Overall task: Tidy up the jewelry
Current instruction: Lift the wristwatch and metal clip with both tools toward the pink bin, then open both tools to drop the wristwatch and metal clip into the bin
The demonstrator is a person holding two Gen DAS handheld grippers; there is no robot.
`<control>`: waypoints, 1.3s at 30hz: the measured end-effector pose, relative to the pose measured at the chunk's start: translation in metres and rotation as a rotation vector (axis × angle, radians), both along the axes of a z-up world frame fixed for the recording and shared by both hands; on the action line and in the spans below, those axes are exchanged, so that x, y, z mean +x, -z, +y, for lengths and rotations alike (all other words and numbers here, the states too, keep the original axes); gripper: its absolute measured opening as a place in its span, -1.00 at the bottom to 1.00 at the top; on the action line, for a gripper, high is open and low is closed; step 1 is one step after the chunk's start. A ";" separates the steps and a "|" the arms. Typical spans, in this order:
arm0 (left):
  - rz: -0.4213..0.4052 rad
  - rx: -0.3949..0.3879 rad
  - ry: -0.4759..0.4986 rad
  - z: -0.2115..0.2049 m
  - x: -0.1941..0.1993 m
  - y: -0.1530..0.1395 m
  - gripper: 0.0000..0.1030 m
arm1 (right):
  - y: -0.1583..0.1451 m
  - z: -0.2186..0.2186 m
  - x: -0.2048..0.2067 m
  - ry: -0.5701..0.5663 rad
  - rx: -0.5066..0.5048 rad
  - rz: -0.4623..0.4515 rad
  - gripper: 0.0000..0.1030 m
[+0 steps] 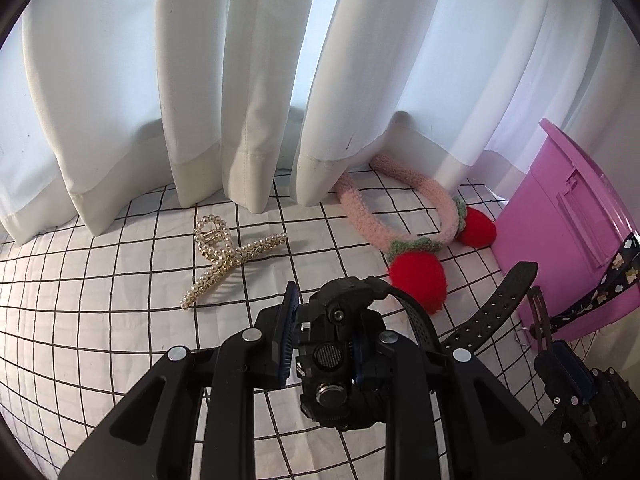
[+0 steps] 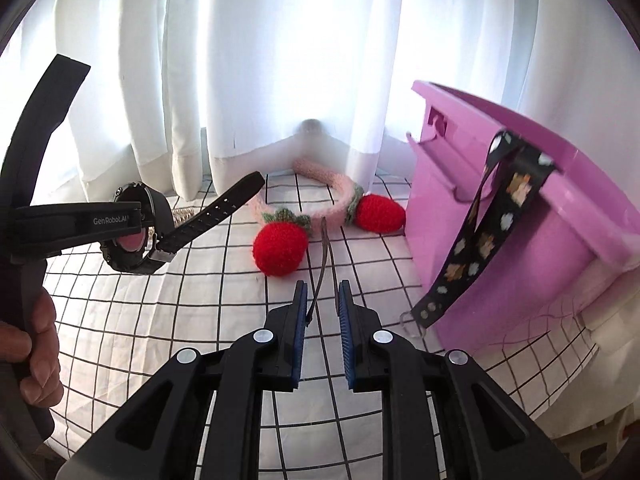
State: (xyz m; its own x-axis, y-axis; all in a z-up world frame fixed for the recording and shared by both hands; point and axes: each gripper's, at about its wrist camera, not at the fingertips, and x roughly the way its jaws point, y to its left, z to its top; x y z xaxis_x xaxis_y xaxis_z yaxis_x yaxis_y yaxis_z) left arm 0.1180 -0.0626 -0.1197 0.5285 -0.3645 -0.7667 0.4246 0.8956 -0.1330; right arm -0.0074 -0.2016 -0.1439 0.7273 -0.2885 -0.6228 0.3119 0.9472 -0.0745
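My left gripper (image 1: 324,320) is shut on a chunky black wristwatch (image 1: 340,344), held off the checked cloth with its strap (image 1: 492,308) trailing to the right. The right wrist view shows the same watch (image 2: 128,256) in the left gripper (image 2: 136,224) at the left. My right gripper (image 2: 323,296) is shut on a thin black hair clip (image 2: 320,264) that sticks up between its blue pads. That clip (image 1: 538,316) and the right gripper (image 1: 560,356) also appear at the lower right of the left wrist view. A purple plastic box (image 2: 480,220) stands to the right.
A pearl claw clip (image 1: 224,256) and a pink fluffy headband with red strawberries (image 1: 416,272) lie on the checked cloth (image 1: 100,320) near white curtains (image 1: 240,80). A dark patterned strap (image 2: 484,240) hangs over the box rim. A hand (image 2: 36,344) grips the left handle.
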 end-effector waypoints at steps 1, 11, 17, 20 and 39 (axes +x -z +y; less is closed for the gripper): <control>-0.008 -0.002 0.007 0.000 -0.002 -0.008 -0.58 | -0.010 0.001 -0.003 -0.002 -0.010 -0.010 -0.70; -0.114 -0.054 0.107 -0.032 -0.028 -0.096 -0.58 | -0.104 -0.023 -0.037 0.019 -0.096 -0.148 -0.70; -0.157 -0.106 0.180 -0.100 -0.052 -0.134 -0.58 | -0.135 -0.086 -0.055 0.038 -0.106 -0.206 -0.70; -0.174 -0.116 0.198 -0.143 -0.067 -0.146 -0.58 | -0.142 -0.125 -0.060 0.018 -0.094 -0.206 -0.70; -0.050 0.050 0.125 -0.325 -0.083 -0.094 -0.57 | -0.106 -0.337 -0.022 -0.019 0.158 0.012 -0.70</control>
State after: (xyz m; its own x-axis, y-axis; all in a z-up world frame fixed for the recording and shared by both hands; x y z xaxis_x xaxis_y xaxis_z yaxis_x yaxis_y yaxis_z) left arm 0.0349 -0.3871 -0.0261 0.5190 -0.3917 -0.7598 0.5384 0.8402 -0.0654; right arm -0.0293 -0.5384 -0.0381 0.7241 -0.1728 -0.6677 0.2940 0.9531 0.0721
